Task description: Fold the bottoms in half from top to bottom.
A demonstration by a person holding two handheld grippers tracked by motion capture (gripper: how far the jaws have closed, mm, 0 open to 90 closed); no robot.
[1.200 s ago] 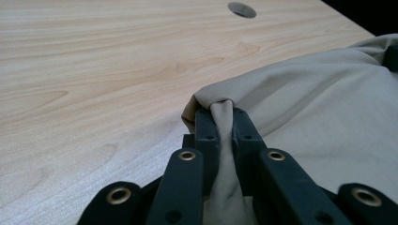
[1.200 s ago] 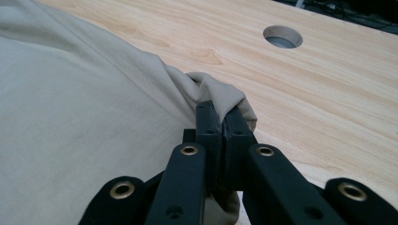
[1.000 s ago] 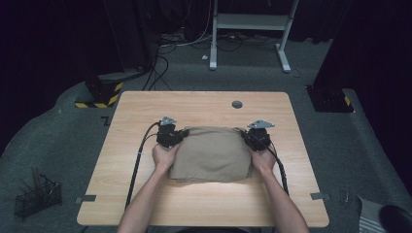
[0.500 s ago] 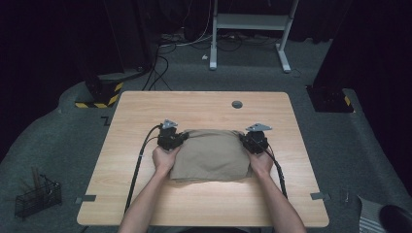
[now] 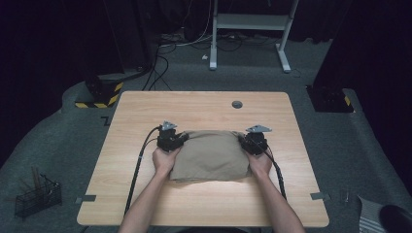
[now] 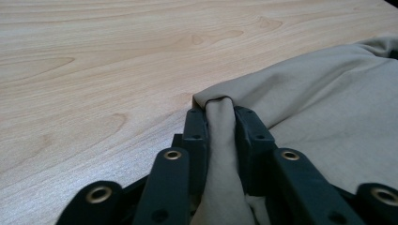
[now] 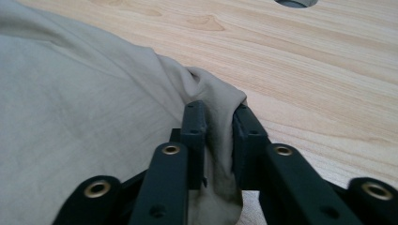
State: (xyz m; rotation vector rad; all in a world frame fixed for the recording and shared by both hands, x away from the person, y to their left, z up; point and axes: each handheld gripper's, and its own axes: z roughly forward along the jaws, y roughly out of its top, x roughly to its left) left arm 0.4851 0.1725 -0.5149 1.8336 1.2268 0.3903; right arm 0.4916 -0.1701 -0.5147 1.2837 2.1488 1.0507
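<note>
Folded tan cloth (image 5: 210, 155) lies between left gripper (image 6: 220, 123) and right gripper (image 7: 219, 123), whose just-loosening jaws still pinch its far corners on the tabletop (image 5: 204, 104).

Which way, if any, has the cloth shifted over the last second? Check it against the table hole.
No. The cloth lies just as far from the table hole as before, with its outline unchanged in the high view.

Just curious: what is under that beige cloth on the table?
The beige cloth lies on the wooden table. It is folded and flat; anything beneath it is covered, so I cannot tell.
</note>
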